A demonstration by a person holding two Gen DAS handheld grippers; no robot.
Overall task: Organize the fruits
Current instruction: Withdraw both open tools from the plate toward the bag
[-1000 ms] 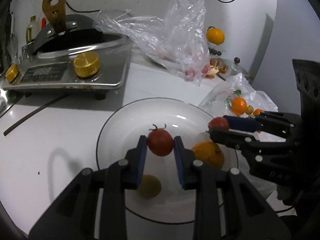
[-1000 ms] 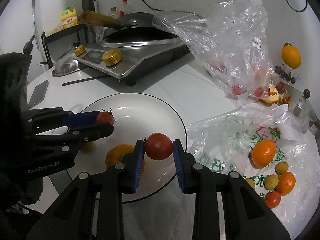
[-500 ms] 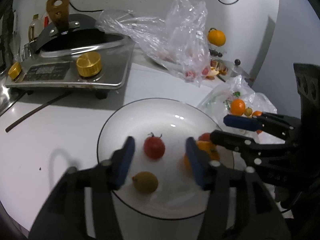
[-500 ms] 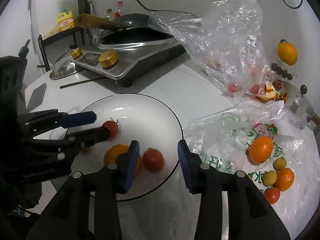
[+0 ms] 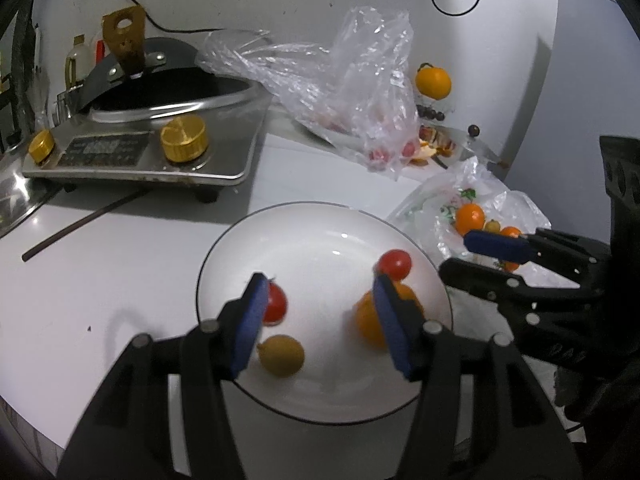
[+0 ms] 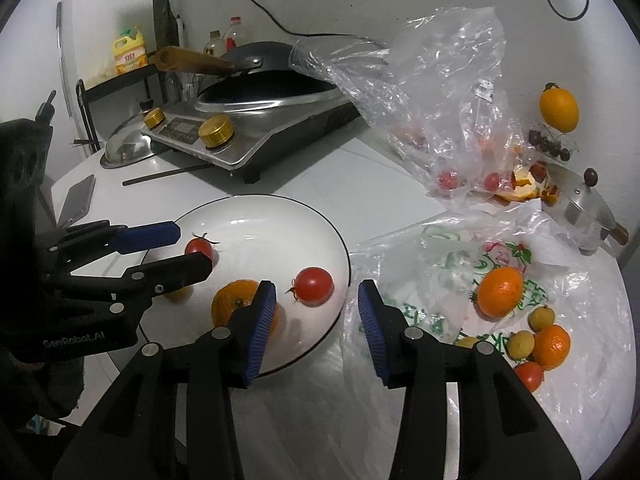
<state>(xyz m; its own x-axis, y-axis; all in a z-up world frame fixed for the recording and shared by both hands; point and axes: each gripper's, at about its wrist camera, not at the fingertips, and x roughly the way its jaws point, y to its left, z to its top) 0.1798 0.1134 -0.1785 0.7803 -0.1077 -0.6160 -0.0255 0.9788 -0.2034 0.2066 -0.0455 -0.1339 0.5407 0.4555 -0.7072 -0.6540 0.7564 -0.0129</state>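
The left tongs stand open above the white plate and hold nothing; their jaws have just been opening, and a tomato lies on the plate just behind the left pad; a small yellow fruit lies near it. The right tongs are open too, empty, their jaws having just been opening; a second tomato rests on the plate between and beyond the pads, without touching them; an orange lies beside it, partly behind the left pad. On the worktop to the right, a printed plastic bag carries more oranges, small yellow fruits and a tomato; a cooker stands behind the plate.
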